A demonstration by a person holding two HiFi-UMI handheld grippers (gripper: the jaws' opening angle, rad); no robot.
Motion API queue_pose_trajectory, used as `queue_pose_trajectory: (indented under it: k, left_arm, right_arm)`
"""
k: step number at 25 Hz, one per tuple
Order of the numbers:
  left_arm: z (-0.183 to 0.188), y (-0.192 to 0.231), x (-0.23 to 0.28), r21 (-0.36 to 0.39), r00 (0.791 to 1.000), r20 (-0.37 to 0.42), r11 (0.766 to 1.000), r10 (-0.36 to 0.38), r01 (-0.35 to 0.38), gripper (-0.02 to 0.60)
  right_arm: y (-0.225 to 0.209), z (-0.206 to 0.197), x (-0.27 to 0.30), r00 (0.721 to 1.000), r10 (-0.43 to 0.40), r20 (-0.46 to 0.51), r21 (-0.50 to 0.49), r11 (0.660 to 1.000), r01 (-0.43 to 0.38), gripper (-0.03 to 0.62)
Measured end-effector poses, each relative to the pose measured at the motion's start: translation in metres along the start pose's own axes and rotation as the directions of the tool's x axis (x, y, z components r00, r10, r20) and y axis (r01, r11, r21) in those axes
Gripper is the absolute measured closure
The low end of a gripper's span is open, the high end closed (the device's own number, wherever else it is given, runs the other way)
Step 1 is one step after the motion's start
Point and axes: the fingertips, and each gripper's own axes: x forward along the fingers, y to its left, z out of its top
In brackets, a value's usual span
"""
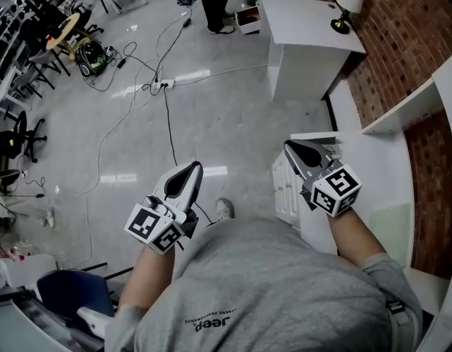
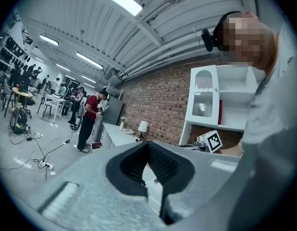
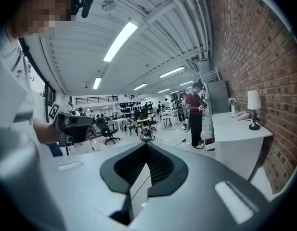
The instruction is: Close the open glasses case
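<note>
Holding both tongs out, empty: left tongs (image 1: 189, 169) jaws together over the floor (image 1: 211, 116); right tongs (image 1: 291, 147) jaws together over a white drawer unit (image 1: 286, 191). Lamp (image 1: 348, 4) well ahead. Glasses case in no view.

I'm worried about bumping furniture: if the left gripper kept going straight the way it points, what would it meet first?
The left gripper has open floor ahead; then likely the lamp on the white desk, or the brick wall behind it. Depth is unclear.
</note>
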Motion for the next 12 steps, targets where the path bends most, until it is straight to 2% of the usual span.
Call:
queue_pose_trajectory:
  k: [5, 12]
  left_arm:
    - [0.008, 0.037, 0.024, -0.002, 0.998, 0.011, 0.998, -0.06, 0.06, 0.586]
    - [0.036, 0.13, 0.049, 0.022, 0.987, -0.011, 0.987, -0.16, 0.161, 0.586]
  right_arm:
    - [-0.012, 0.007, 0.032, 0.999, -0.034, -0.008, -0.012, 0.999, 0.034, 0.585]
    - [-0.02, 0.053, 0.109, 0.992, -0.113, 0.055, -0.038, 0.993, 0.116, 0.585]
